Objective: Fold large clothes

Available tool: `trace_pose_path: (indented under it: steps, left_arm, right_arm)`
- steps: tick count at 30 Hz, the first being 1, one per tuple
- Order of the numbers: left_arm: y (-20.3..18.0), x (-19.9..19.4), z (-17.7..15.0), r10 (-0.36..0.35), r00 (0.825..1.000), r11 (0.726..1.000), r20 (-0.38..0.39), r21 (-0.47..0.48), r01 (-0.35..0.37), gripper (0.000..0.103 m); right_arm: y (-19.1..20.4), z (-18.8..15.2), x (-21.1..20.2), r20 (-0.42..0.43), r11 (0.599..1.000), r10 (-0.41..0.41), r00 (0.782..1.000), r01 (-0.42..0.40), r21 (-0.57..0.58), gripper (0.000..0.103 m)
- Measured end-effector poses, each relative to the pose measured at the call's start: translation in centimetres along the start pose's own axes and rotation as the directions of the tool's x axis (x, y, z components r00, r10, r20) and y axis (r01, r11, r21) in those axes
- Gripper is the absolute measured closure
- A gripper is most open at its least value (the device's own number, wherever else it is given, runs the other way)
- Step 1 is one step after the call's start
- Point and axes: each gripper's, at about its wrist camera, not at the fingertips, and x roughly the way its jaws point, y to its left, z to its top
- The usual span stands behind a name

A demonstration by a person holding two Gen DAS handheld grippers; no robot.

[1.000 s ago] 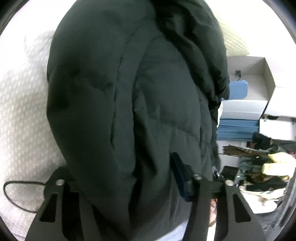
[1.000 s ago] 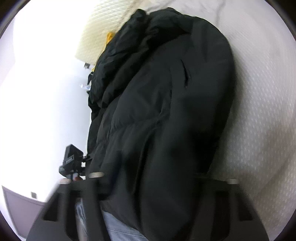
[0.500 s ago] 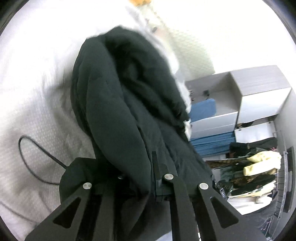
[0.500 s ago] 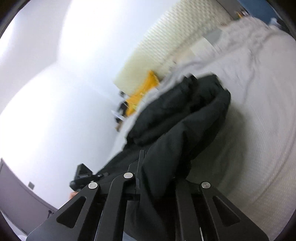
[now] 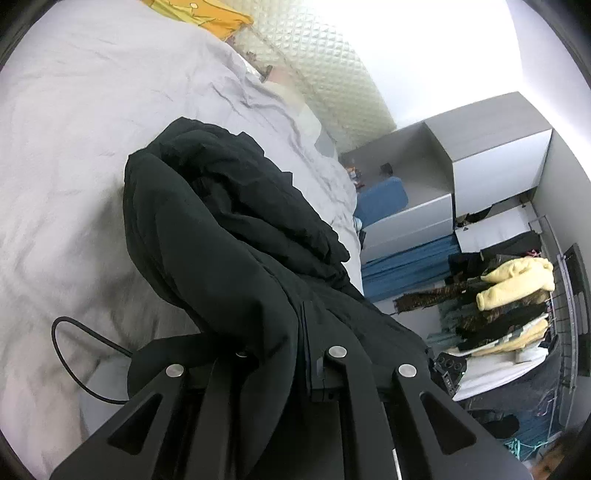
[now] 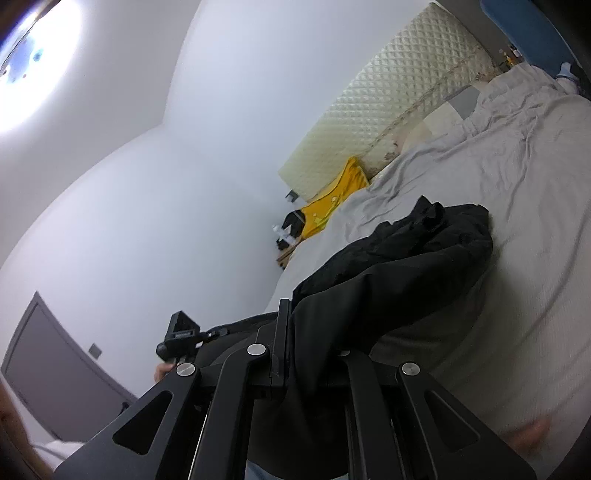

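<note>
Left wrist view: left gripper (image 5: pixel 280 354) was clamped on a fold of the black padded jacket (image 5: pixel 221 236), cloth bunched between its two fingers. Jacket was bundled in a long heap, far end resting on the grey bed (image 5: pixel 74 147), near end raised at the gripper. Black cable (image 5: pixel 70 354) looped on the bed just beside the jacket's left edge. Cream quilted headboard (image 5: pixel 325 81) and a yellow cloth (image 5: pixel 199 14) at the head of the bed. Grey shelf unit (image 5: pixel 461 162) and hanging clothes (image 5: pixel 513 284) stood right of the bed.

Right wrist view: right gripper (image 6: pixel 310 350) was closed on the jacket (image 6: pixel 406 266) near edge; fabric draped over its fingers and hung down between them. Jacket's far end lay on the bed (image 6: pixel 517 184). Left gripper's body (image 6: pixel 181 336) showed just left of the jacket, well apart from the right gripper's fingers. Yellow cloth (image 6: pixel 332 199) lay beside the headboard (image 6: pixel 388 122).
</note>
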Motion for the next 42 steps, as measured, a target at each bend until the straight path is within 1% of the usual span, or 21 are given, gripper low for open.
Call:
trace_pose_path:
  steps: [4, 5, 7, 9, 10, 12, 14, 15, 17, 20, 21, 22, 23, 25, 27, 31, 34, 36, 37, 40, 42]
  left_arm:
    - [-0.7, -3.3, -2.9, -0.004, 1.000, 1.000, -0.005, -0.001, 0.004, 0.095]
    - [-1.1, -3.4, -3.3, -0.003, 1.000, 1.000, -0.005, -0.006, 0.003, 0.095]
    - [-1.0, -4.1, -3.7, 0.013, 1.000, 1.000, -0.013, -0.020, -0.014, 0.095]
    - [-1.0, -3.8, -3.3, 0.032, 0.999, 0.999, -0.026, -0.033, -0.032, 0.095]
    - [-0.8, -3.5, -2.9, 0.035, 0.999, 0.998, -0.030, -0.043, -0.037, 0.095]
    - [-0.5, -2.7, -1.5, 0.041, 0.999, 0.997, -0.031, -0.064, -0.043, 0.094]
    - [0.0, -1.1, 0.6, 0.043, 0.998, 0.994, -0.037, -0.103, -0.046, 0.094]
    - [0.3, -0.4, 1.7, 0.041, 0.998, 0.992, -0.039, -0.121, -0.046, 0.093]
    - [0.6, 1.6, 4.3, 0.065, 0.997, 0.987, -0.042, -0.143, -0.070, 0.093]
    - [1.3, 4.5, 7.8, 0.099, 0.994, 0.975, -0.051, -0.196, -0.107, 0.092]
    - [1.8, 5.5, 8.9, 0.107, 0.993, 0.967, -0.055, -0.227, -0.116, 0.092]
    - [2.2, 6.5, 10.0, 0.121, 0.991, 0.961, -0.061, -0.242, -0.132, 0.090]
    - [2.5, 7.4, 11.0, 0.143, 0.988, 0.955, -0.064, -0.253, -0.155, 0.089]
    - [3.0, 9.1, 12.9, 0.182, 0.981, 0.940, -0.072, -0.279, -0.195, 0.089]
    - [3.4, 10.5, 14.3, 0.207, 0.976, 0.930, -0.073, -0.296, -0.219, 0.088]
    - [4.7, 13.1, 16.4, 0.256, 0.963, 0.898, -0.085, -0.347, -0.270, 0.088]
    - [5.5, 14.9, 17.7, 0.297, 0.951, 0.880, -0.088, -0.361, -0.309, 0.088]
    - [6.0, 16.3, 18.5, 0.331, 0.938, 0.867, -0.102, -0.360, -0.346, 0.088]
    - [6.1, 17.0, 18.9, 0.345, 0.933, 0.862, -0.106, -0.356, -0.360, 0.088]
    - [6.7, 18.9, 20.0, 0.373, 0.920, 0.854, -0.119, -0.342, -0.391, 0.088]
    - [7.4, 20.1, 20.6, 0.384, 0.914, 0.847, -0.130, -0.343, -0.405, 0.088]
  right_arm:
    - [2.2, -1.8, -2.2, 0.018, 1.000, 0.016, 1.000, -0.016, -0.015, 0.098]
    - [2.5, -2.1, -2.7, 0.024, 1.000, 0.019, 1.000, -0.019, -0.010, 0.098]
    - [2.7, -1.8, -2.5, 0.021, 1.000, 0.013, 1.000, -0.013, -0.005, 0.098]
    - [2.9, -1.4, -2.2, 0.007, 1.000, 0.002, 1.000, -0.002, -0.007, 0.098]
    - [2.7, -1.0, -1.7, 0.001, 1.000, -0.005, 1.000, 0.005, -0.005, 0.098]
    - [1.8, 0.4, -0.5, 0.003, 0.999, -0.011, 1.000, 0.011, 0.035, 0.098]
    - [0.4, 2.4, 1.1, 0.010, 0.996, -0.034, 0.999, 0.033, 0.077, 0.098]
    - [-0.1, 2.9, 1.2, 0.010, 0.995, -0.045, 0.999, 0.044, 0.085, 0.098]
    - [-2.1, 5.1, 3.3, 0.012, 0.988, -0.074, 0.997, 0.072, 0.135, 0.098]
    - [-5.9, 8.0, 6.4, 0.008, 0.961, -0.115, 0.993, 0.110, 0.254, 0.098]
    - [-7.3, 9.0, 7.6, 0.002, 0.947, -0.140, 0.990, 0.133, 0.293, 0.098]
    - [-8.6, 9.7, 8.6, -0.005, 0.931, -0.161, 0.987, 0.153, 0.330, 0.098]
    - [-9.6, 10.3, 9.5, -0.016, 0.921, -0.183, 0.983, 0.177, 0.346, 0.098]
    - [-12.1, 11.4, 11.5, -0.039, 0.887, -0.232, 0.972, 0.228, 0.401, 0.098]
    - [-14.1, 12.0, 12.8, -0.060, 0.863, -0.269, 0.961, 0.268, 0.427, 0.098]
    - [-17.8, 12.5, 15.3, -0.112, 0.802, -0.334, 0.936, 0.344, 0.489, 0.098]
    - [-20.2, 12.7, 17.0, -0.152, 0.771, -0.371, 0.916, 0.395, 0.499, 0.098]
    - [-21.4, 12.8, 17.8, -0.177, 0.755, -0.383, 0.906, 0.418, 0.506, 0.098]
    - [-22.1, 12.7, 18.1, -0.182, 0.747, -0.383, 0.905, 0.420, 0.515, 0.098]
    - [-24.0, 12.5, 19.0, -0.203, 0.729, -0.385, 0.900, 0.432, 0.531, 0.099]
    - [-25.1, 12.5, 19.6, -0.217, 0.726, -0.386, 0.896, 0.441, 0.528, 0.100]
